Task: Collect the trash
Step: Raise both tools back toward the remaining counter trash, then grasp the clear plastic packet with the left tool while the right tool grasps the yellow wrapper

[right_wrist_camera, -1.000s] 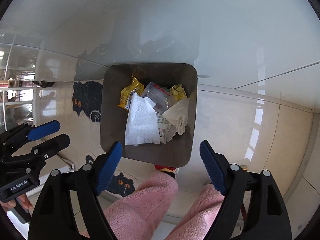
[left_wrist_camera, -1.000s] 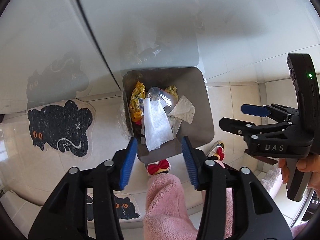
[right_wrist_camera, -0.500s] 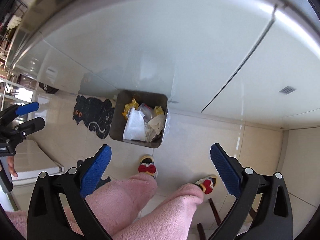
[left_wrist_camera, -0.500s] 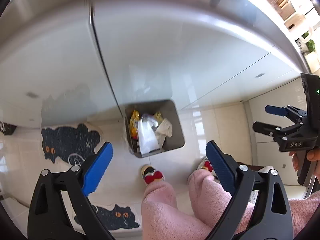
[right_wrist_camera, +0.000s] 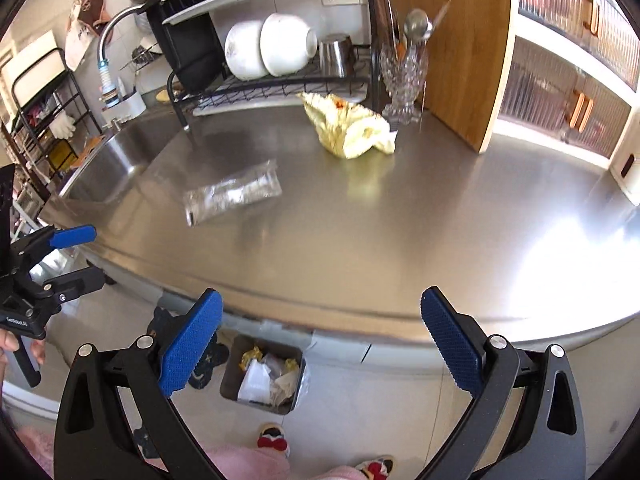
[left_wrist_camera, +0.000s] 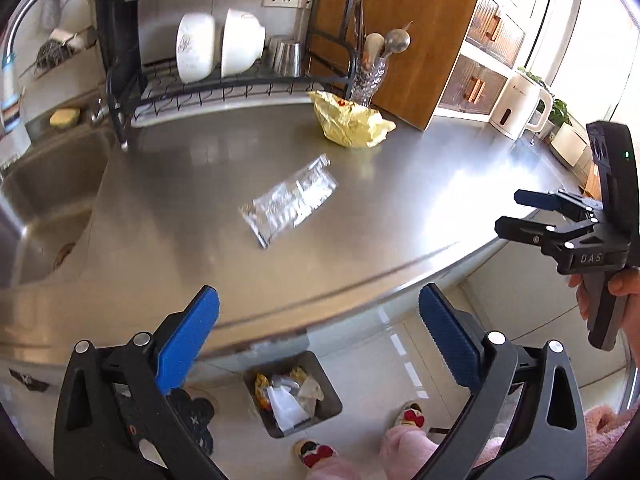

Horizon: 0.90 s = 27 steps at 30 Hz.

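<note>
A clear plastic wrapper [left_wrist_camera: 290, 202] lies flat on the steel counter [left_wrist_camera: 400, 208]; it also shows in the right wrist view [right_wrist_camera: 232, 194]. A crumpled yellow bag [left_wrist_camera: 350, 122] sits farther back by the rack, and it shows in the right wrist view [right_wrist_camera: 350, 124] too. A grey bin [left_wrist_camera: 294, 394] with several pieces of trash stands on the floor below the counter edge; the right wrist view shows the bin [right_wrist_camera: 264, 374] as well. My left gripper [left_wrist_camera: 318, 338] is open and empty, just before the counter edge. My right gripper [right_wrist_camera: 320, 342] is open and empty, likewise.
A sink [left_wrist_camera: 44, 200] is at the left. A dish rack [left_wrist_camera: 224, 76] with white bowls and a glass utensil holder [right_wrist_camera: 404, 76] stand at the back. A white kettle [left_wrist_camera: 520, 106] is at the far right. Slippered feet [left_wrist_camera: 408, 416] are by the bin.
Both grippers have risen from over the bin on the floor to counter height. The views now take in the countertop with the wrapper and the bag. Both grippers opened wider.
</note>
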{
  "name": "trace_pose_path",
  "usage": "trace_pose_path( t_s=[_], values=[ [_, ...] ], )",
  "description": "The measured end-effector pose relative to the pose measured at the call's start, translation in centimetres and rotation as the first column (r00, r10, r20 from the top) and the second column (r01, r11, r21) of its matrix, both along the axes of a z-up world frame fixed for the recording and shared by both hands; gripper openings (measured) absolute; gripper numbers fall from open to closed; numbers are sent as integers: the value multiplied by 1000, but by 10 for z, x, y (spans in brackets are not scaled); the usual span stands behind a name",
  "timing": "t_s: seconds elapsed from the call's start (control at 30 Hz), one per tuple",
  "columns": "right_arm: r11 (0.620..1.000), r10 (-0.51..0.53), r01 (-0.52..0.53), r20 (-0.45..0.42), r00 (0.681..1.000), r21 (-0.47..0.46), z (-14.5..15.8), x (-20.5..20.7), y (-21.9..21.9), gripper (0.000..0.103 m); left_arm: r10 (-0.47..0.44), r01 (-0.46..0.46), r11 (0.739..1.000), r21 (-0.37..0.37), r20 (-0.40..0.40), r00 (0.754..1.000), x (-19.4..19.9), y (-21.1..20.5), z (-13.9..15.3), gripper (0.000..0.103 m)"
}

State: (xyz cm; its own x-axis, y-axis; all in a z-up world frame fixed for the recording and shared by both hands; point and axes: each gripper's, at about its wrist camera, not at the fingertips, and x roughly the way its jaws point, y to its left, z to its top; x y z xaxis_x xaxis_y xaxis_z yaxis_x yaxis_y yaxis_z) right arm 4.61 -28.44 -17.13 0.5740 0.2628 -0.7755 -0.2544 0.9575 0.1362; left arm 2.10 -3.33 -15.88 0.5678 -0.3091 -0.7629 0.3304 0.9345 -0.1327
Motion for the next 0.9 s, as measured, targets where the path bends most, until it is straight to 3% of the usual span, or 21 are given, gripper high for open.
trace_pose_path(
  t_s=[0.2,0.5,0.8,0.9],
  values=[
    [1000,-11,11,0,1000,21,14,83,1,100,-46,46,999,-2,-31,998,62,-12,0,95],
    [999,-15,12,-64,998,-50,-16,198,28,100,-97,100,995,22,-110,989,134,-31,-29,95],
    [997,5,-14,-121,993,-77,-47,245,43,100,-90,102,993,52,-183,979,164,-31,-61,92],
    [995,10,-24,-139,990,-97,-58,247,47,100,-89,104,993,56,-212,973,167,-30,-69,77]
  ],
)
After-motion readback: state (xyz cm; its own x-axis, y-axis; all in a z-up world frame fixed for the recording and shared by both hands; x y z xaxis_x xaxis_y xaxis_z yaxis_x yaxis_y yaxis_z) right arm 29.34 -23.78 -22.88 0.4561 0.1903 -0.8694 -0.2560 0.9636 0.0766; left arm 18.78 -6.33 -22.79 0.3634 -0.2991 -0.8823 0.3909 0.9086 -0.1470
